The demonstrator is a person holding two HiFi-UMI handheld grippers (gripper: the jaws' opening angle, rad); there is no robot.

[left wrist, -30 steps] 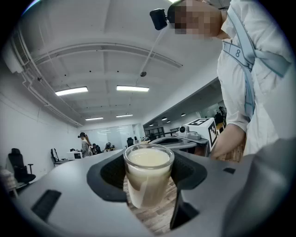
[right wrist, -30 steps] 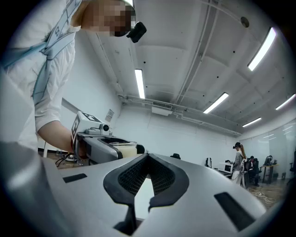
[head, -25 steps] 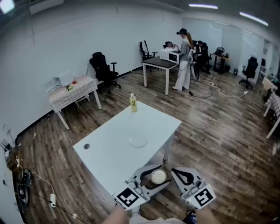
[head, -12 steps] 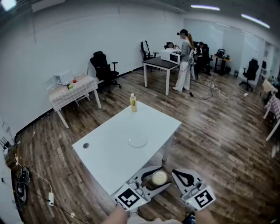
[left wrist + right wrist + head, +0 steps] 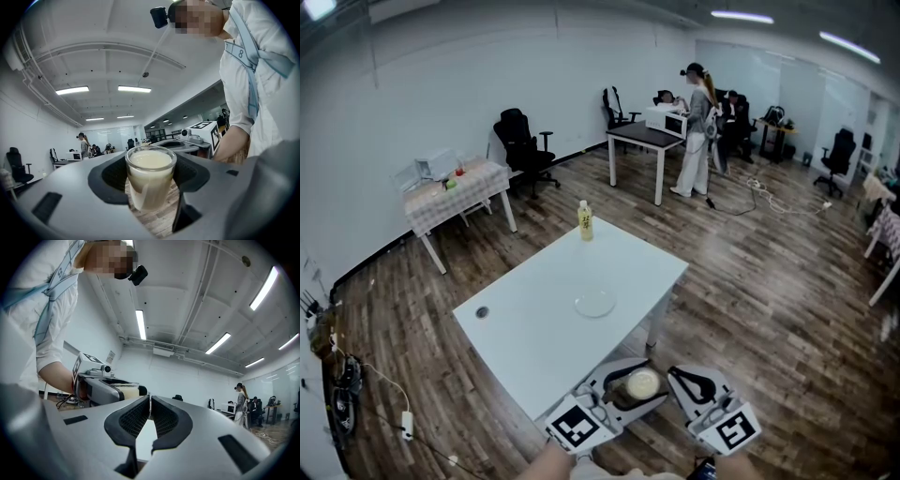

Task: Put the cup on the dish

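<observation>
A clear glass cup (image 5: 150,174) of milky drink stands upright between the pads of my left gripper (image 5: 151,187), which is shut on it. From the head view the cup (image 5: 641,383) and left gripper (image 5: 650,379) hang just off the near corner of the white table (image 5: 534,328). The clear round dish (image 5: 594,303) lies flat near the table's middle, well beyond the cup. My right gripper (image 5: 679,374) hovers beside the left one on its right, jaws shut with nothing between them (image 5: 149,411). Its own view shows the left gripper (image 5: 101,391) carrying the cup (image 5: 127,391).
A small yellow-labelled bottle (image 5: 584,220) stands at the table's far corner and a dark round spot (image 5: 482,312) marks its left corner. Around are wood floor, a checked side table (image 5: 455,192), a black office chair (image 5: 520,145), and a person (image 5: 694,127) by a dark table with a microwave.
</observation>
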